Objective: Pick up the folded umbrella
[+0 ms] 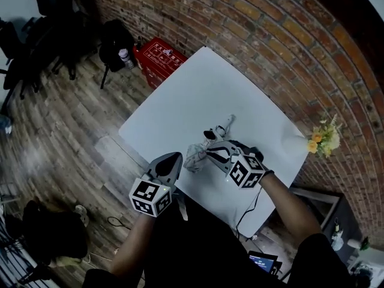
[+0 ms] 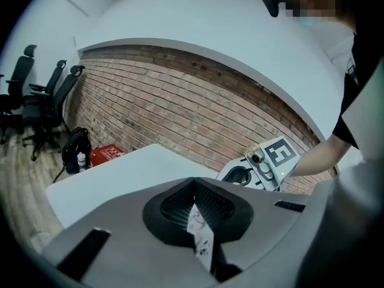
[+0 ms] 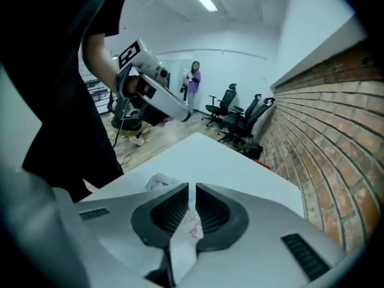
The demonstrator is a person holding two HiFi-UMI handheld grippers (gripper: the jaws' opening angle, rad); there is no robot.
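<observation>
Two pairs of fingers meet on the folded umbrella (image 1: 197,156) at the desk's (image 1: 198,95) near edge in the head view, flowers (image 1: 324,138) well apart. Left gripper view: left fingers (image 2: 183,204) pinched shut on its printed cloth, likely gathering loose folds. Right gripper view: right fingers (image 3: 174,212) likewise clamp another strip; nothing blocks lifting.

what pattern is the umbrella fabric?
Umbrella fabric: white with small pinkish print; best in right gripper view.

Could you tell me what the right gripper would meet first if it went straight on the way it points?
Probably the table, just past its tips. The right gripper is shut on the umbrella, whose bunched cloth lies slightly left of that line; depth is unclear.
</observation>
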